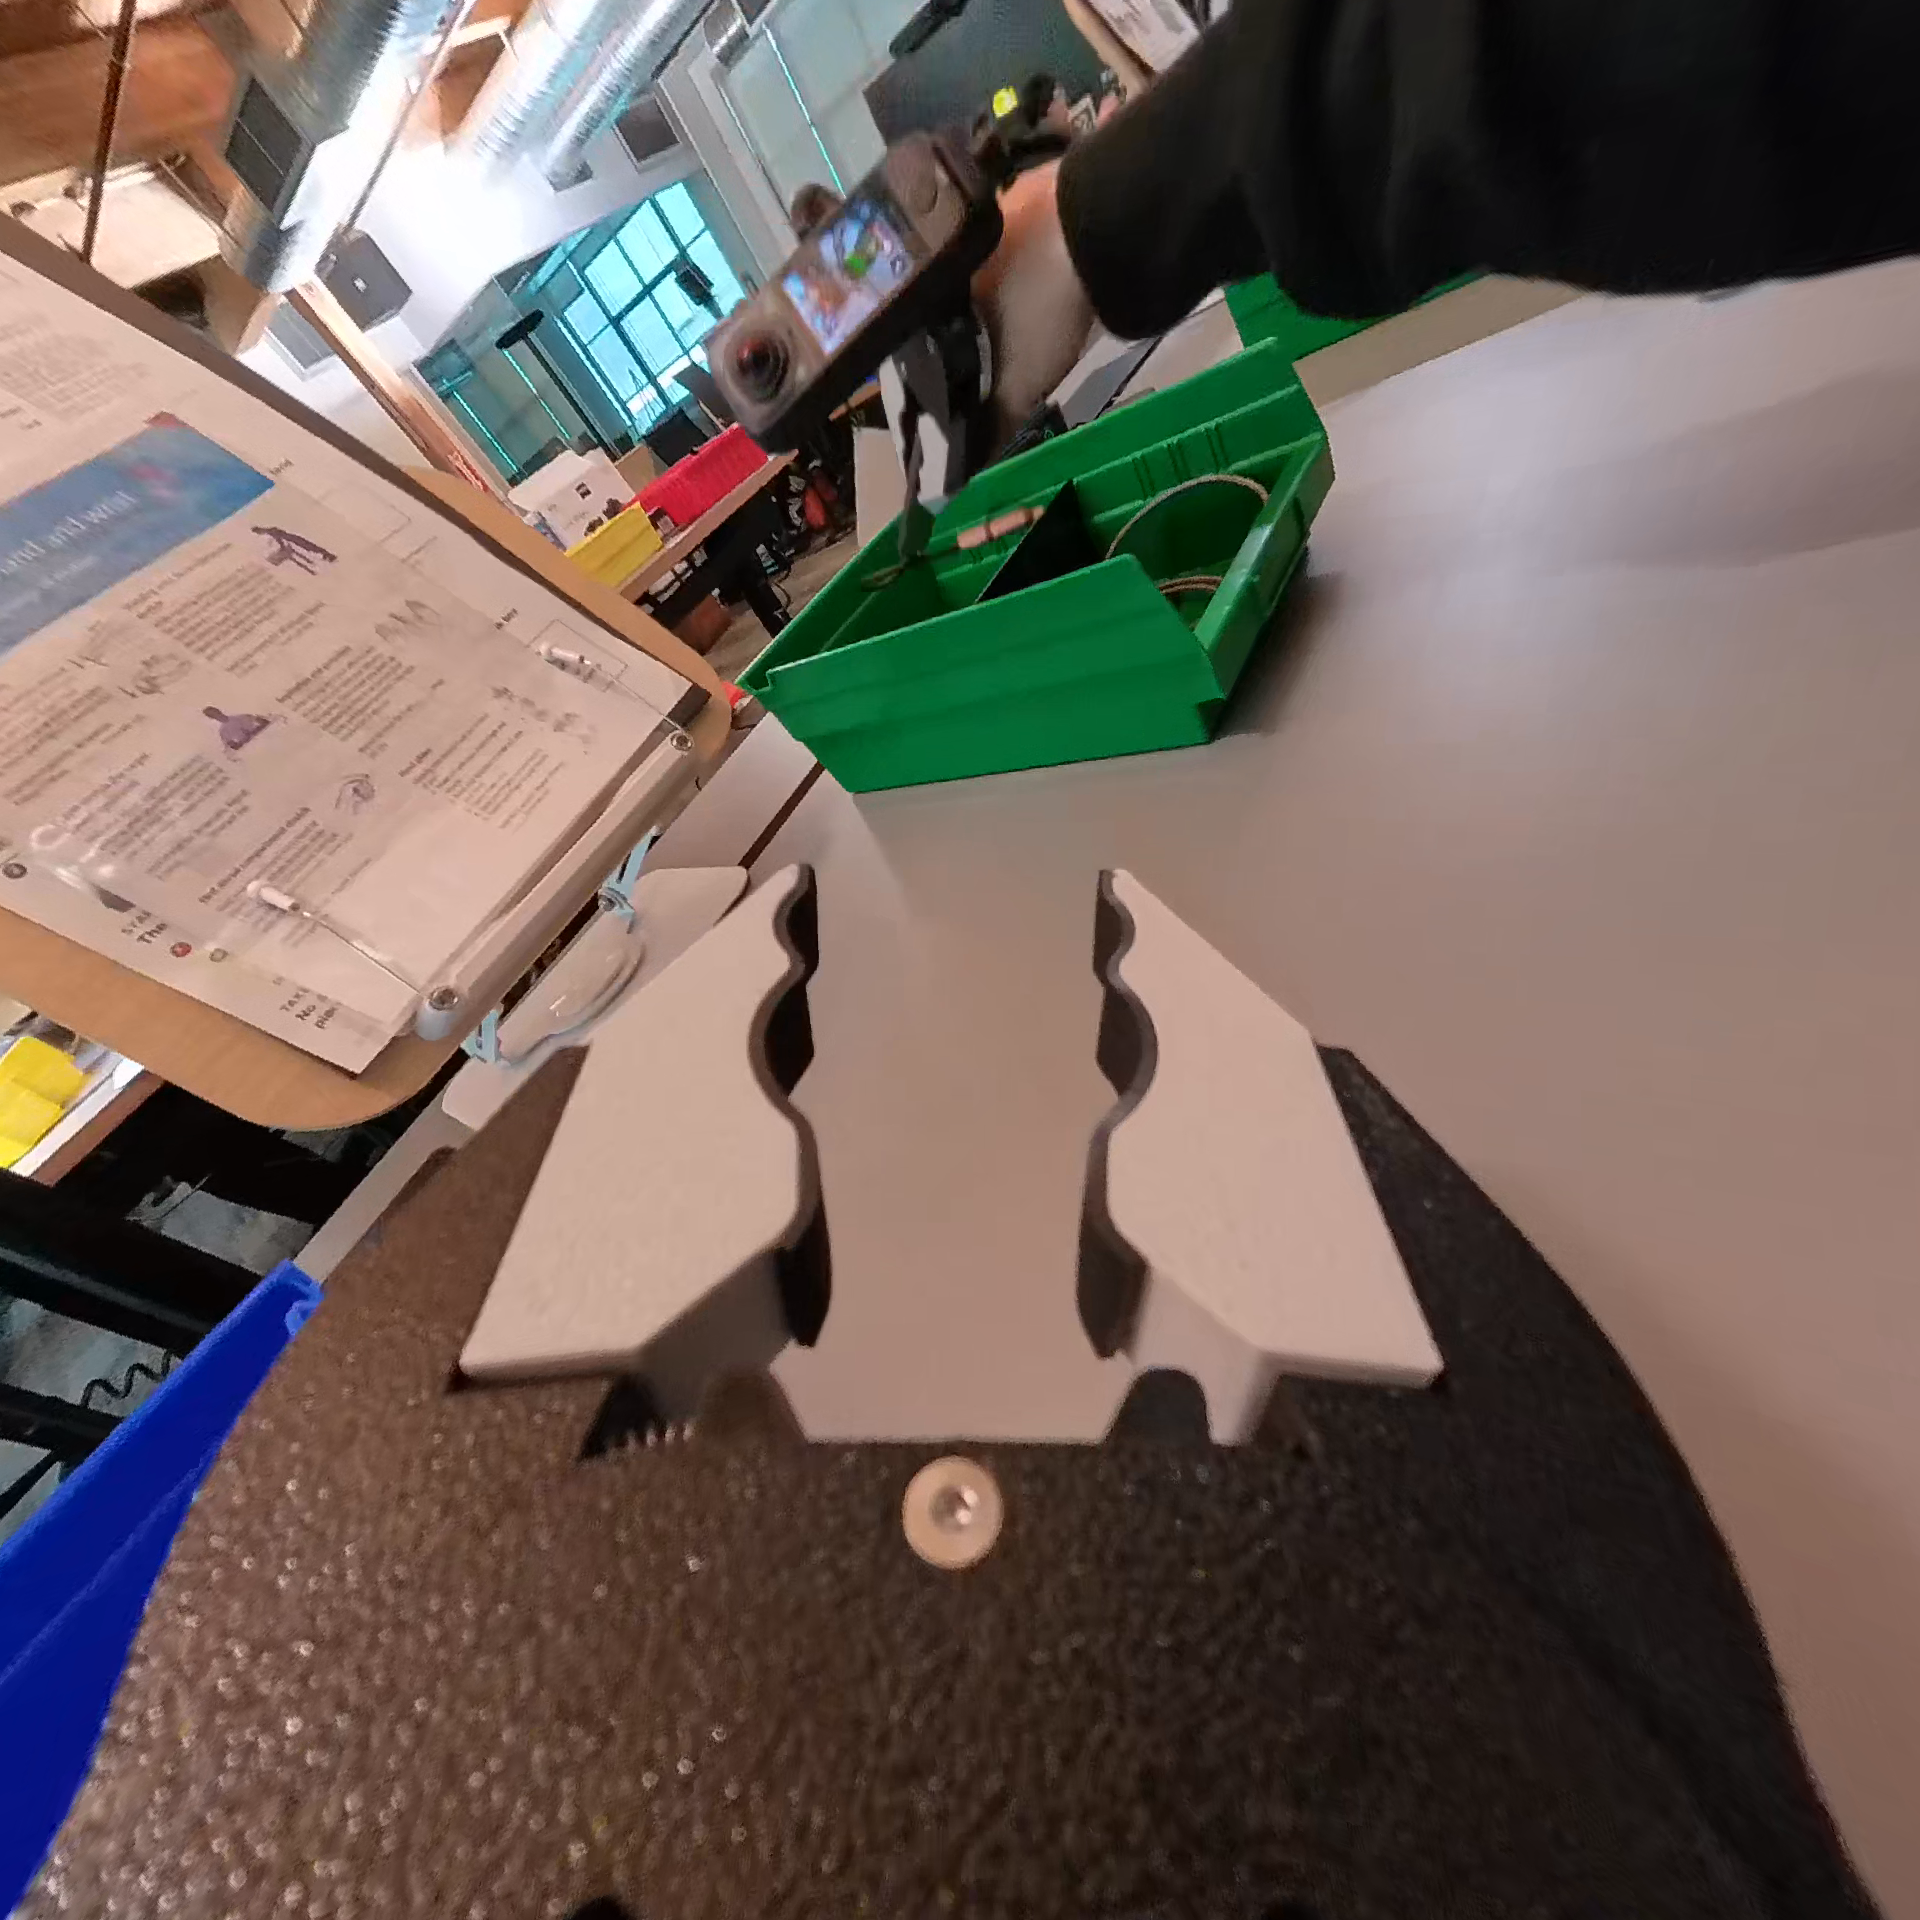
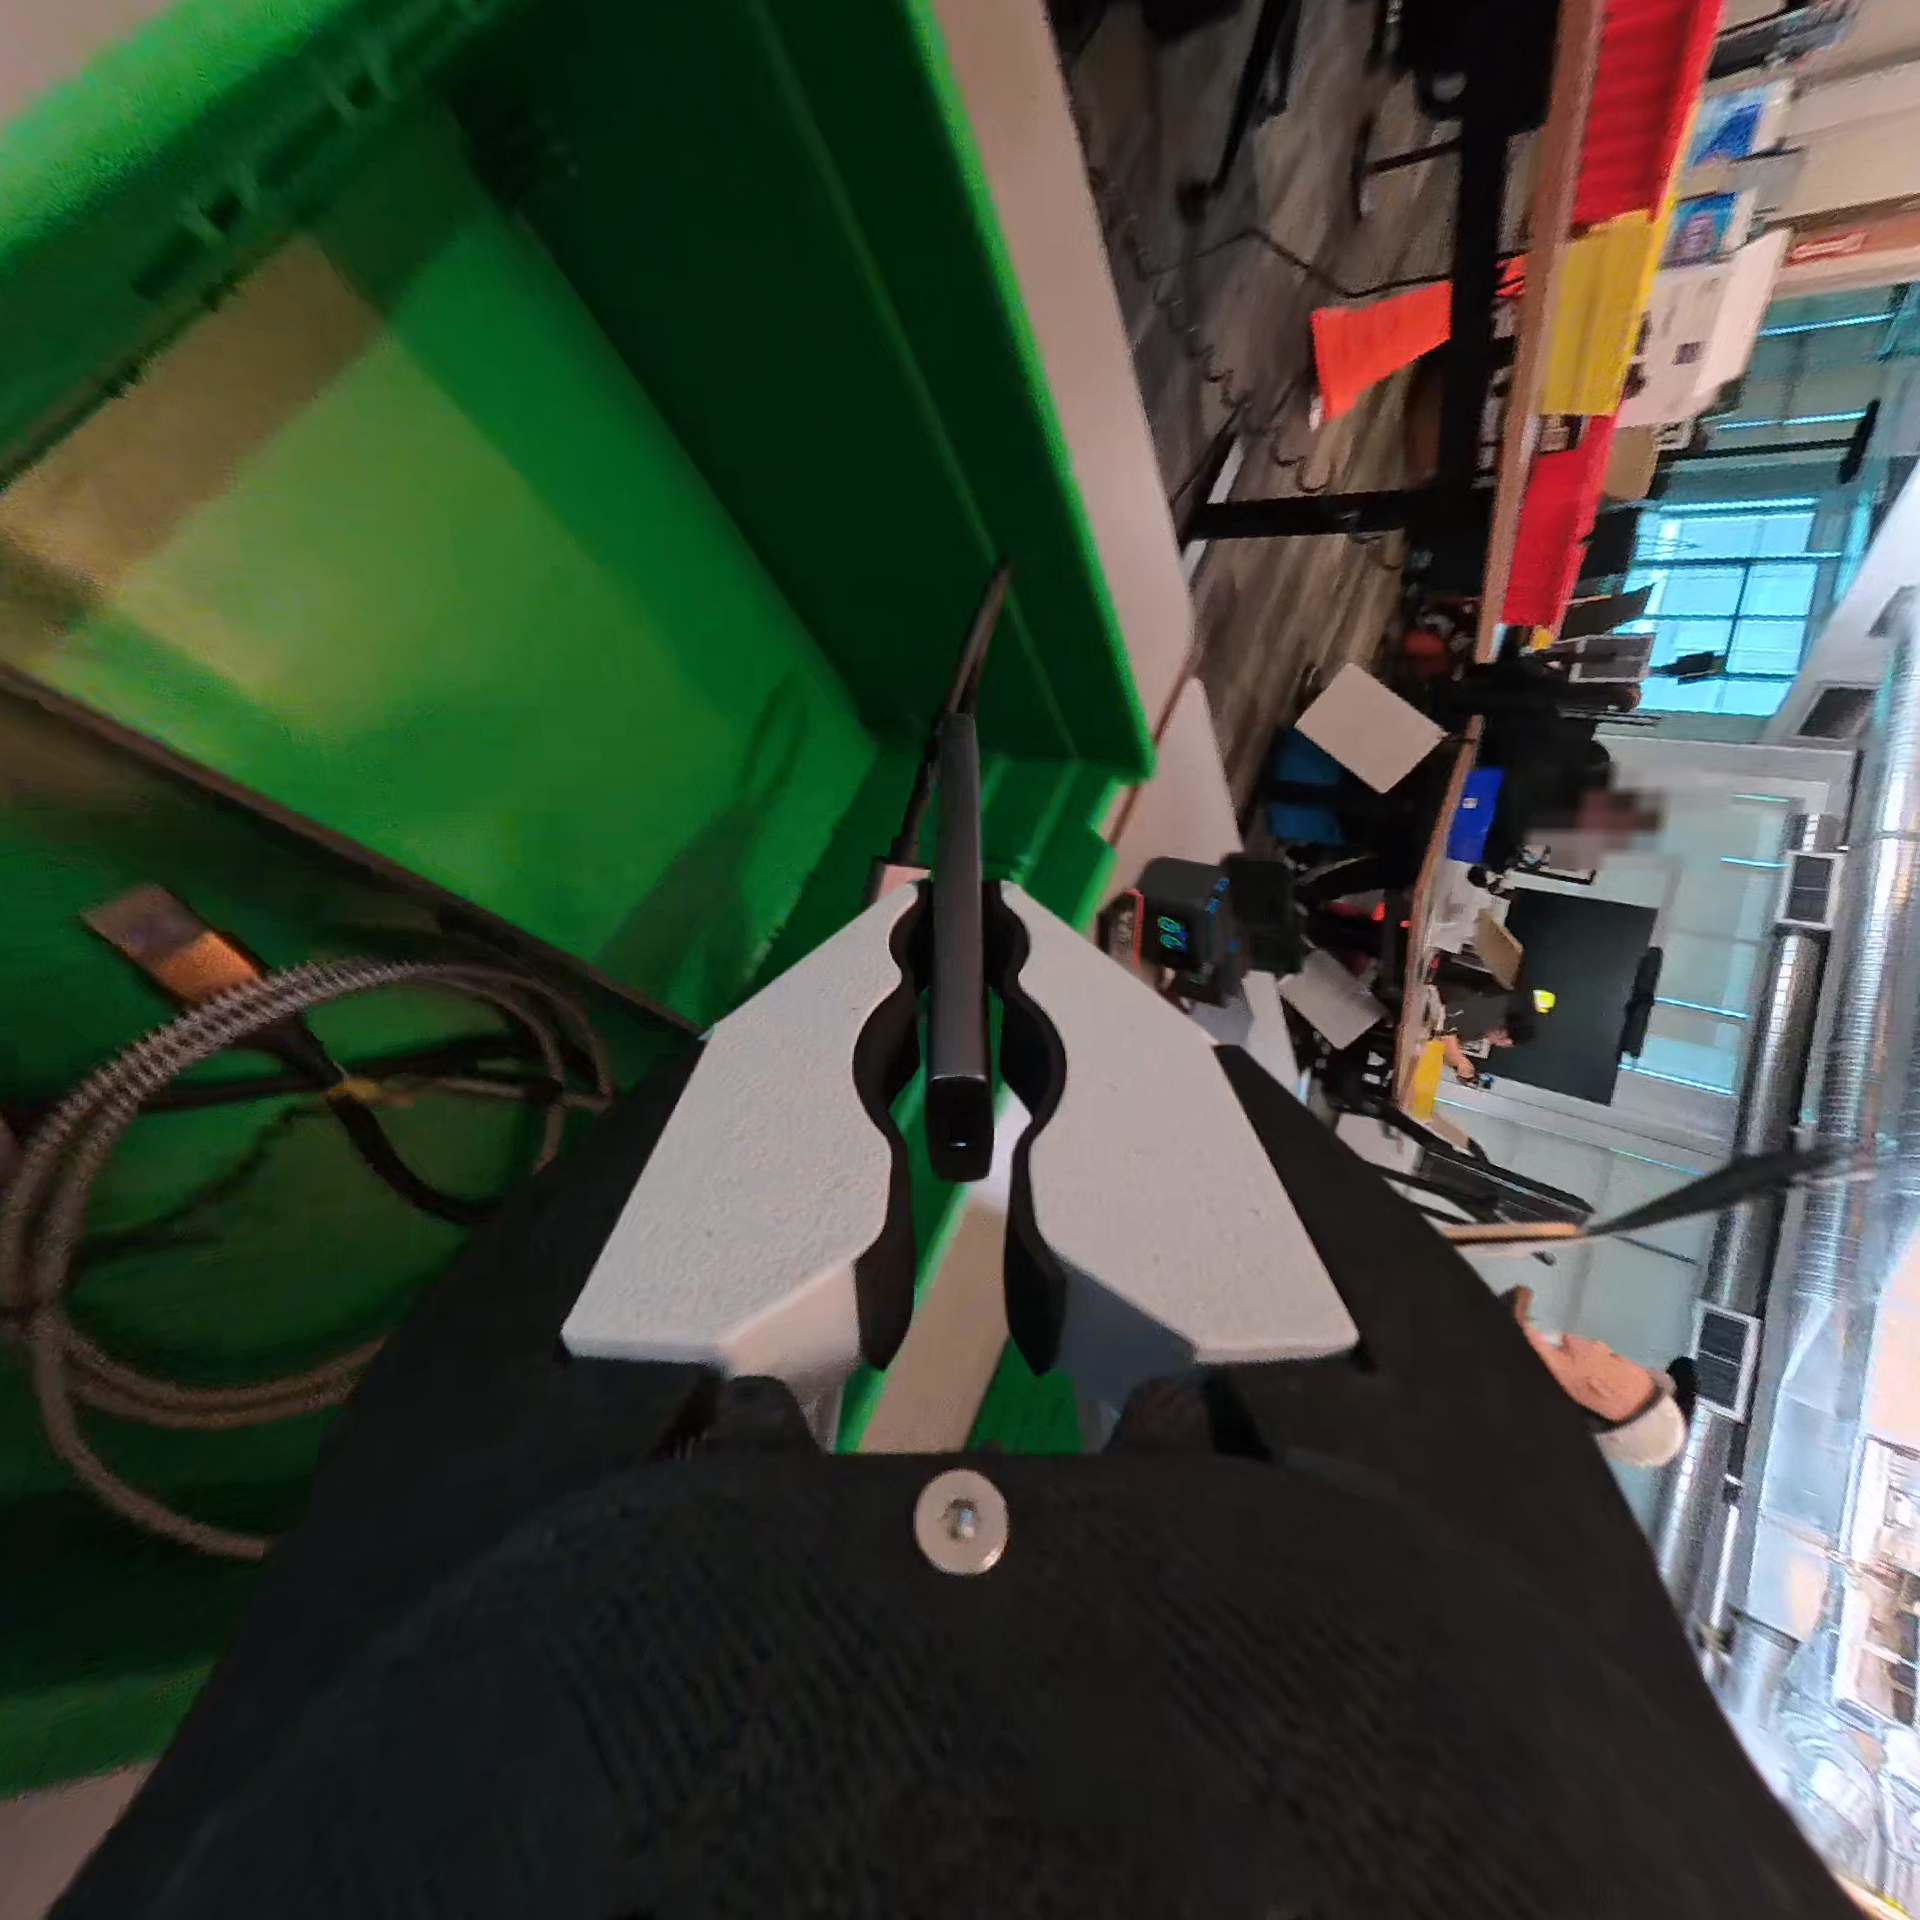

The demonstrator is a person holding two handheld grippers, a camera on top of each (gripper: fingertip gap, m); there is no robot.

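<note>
**Left claw.** The left claw (image 1: 956, 904) stands with its jaws wide apart and nothing between them. Only bare grey tabletop (image 1: 1455, 831) shows in the gap. It sits close to the left edge of the tabletop. A blue bin (image 1: 104, 1507) lies at its left, off that edge, and a tilted board carrying a printed sheet under a clear cover (image 1: 312, 727) rises over the same edge. Whether the claw rests on the surface or hangs above it cannot be determined.

**Right claw.** The right claw (image 2: 961, 904) is clamped on a slim black tool (image 2: 956, 997). The tool is gripped near the fingertips. Its hollow butt end faces the camera and its narrow pointed end projects forward. A hand in a black sleeve (image 1: 1455, 135) carries this claw.

**Position of the tool.** The tool is inside the green bin (image 1: 997, 675), which stands well ahead of the left claw, toward the far left part of the tabletop. A black divider (image 1: 1039, 561) splits the bin.

- A coiled braided cable (image 2: 156, 1195) lies in the compartment on one side of the divider.
- The tool is over the other compartment, with its point directed at the bin's side wall.
- Contact between the point and the wall cannot be confirmed.
- A small tan cylinder (image 1: 997, 527) lies by the far wall of the bin, near the divider.
</note>
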